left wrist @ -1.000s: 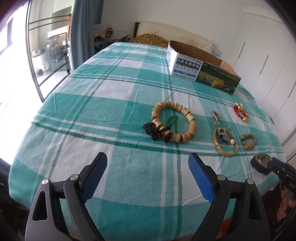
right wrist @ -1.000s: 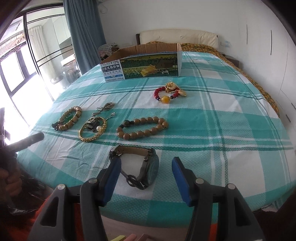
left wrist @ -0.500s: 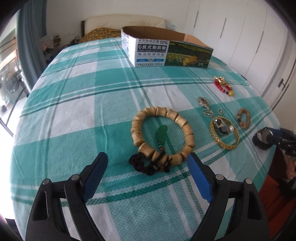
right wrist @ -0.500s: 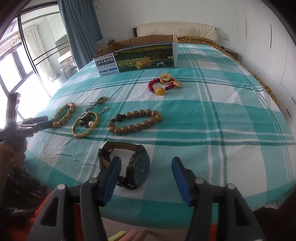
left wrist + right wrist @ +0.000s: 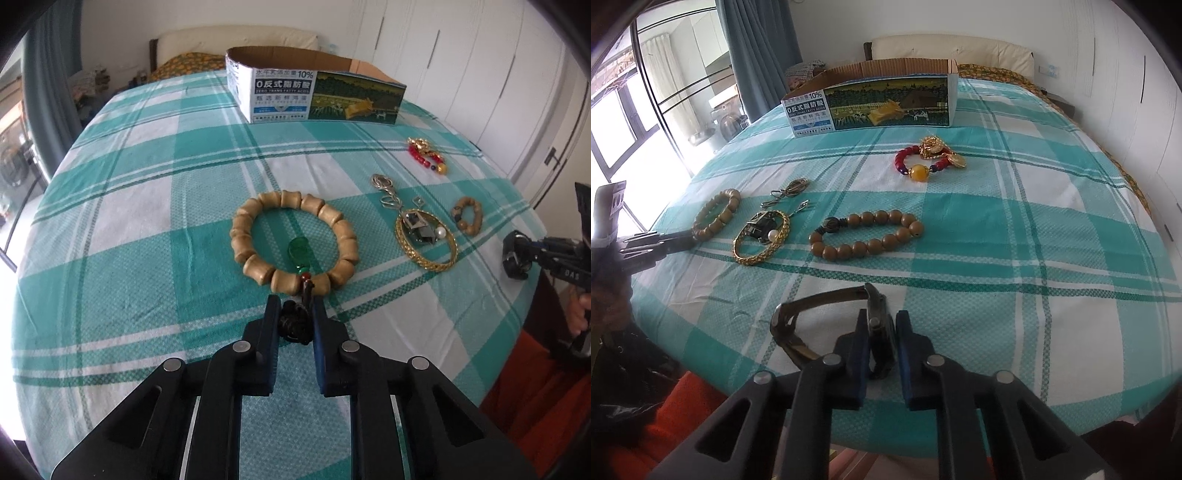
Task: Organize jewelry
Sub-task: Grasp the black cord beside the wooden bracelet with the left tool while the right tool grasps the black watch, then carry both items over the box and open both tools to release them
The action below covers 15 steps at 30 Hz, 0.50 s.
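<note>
Left tongs [image 5: 294,314] pinch bracelet tassel [image 5: 293,323]; right tongs [image 5: 882,325] clamp watch [image 5: 879,328] near bed edge.

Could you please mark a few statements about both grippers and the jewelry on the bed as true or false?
1. The left gripper is shut on the black knot tassel of the bamboo-bead bracelet. True.
2. The right gripper is open above the bed. False: it is shut on the wristwatch, gripping its case.
3. The cardboard box stands at the far side of the bedspread, beyond the jewelry. True.
4. The red bead bracelet already lies inside the box. False: it lies on the bedspread in front of the box.
5. The gold bangle lies around some small pieces, including a pearl. True.
</note>
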### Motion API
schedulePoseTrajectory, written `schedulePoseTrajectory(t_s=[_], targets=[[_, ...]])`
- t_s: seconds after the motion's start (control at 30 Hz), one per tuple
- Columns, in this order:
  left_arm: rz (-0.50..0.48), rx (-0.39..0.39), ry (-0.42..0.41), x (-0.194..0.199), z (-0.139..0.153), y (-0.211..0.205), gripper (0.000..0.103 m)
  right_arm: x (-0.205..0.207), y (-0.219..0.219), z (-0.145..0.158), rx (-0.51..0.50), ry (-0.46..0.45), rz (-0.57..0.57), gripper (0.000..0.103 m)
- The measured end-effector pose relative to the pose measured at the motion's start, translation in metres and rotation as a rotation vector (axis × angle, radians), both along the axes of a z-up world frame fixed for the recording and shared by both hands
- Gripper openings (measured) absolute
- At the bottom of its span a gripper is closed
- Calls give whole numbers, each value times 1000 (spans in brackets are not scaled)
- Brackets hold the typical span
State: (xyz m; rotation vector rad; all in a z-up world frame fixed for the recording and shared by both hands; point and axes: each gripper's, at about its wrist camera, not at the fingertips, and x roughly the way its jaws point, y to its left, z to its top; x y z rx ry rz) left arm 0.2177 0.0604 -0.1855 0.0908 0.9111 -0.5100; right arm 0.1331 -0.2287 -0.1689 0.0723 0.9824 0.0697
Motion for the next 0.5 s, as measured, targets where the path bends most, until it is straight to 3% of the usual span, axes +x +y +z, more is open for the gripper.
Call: schedulePoseTrajectory(t_s=[0.27, 0.5], targets=[[80, -114, -23, -4, 33, 2, 13, 2, -10, 15, 38, -8, -31, 11], [86, -157, -76, 2, 88, -19, 13, 18, -18, 44, 49, -32, -24, 11]])
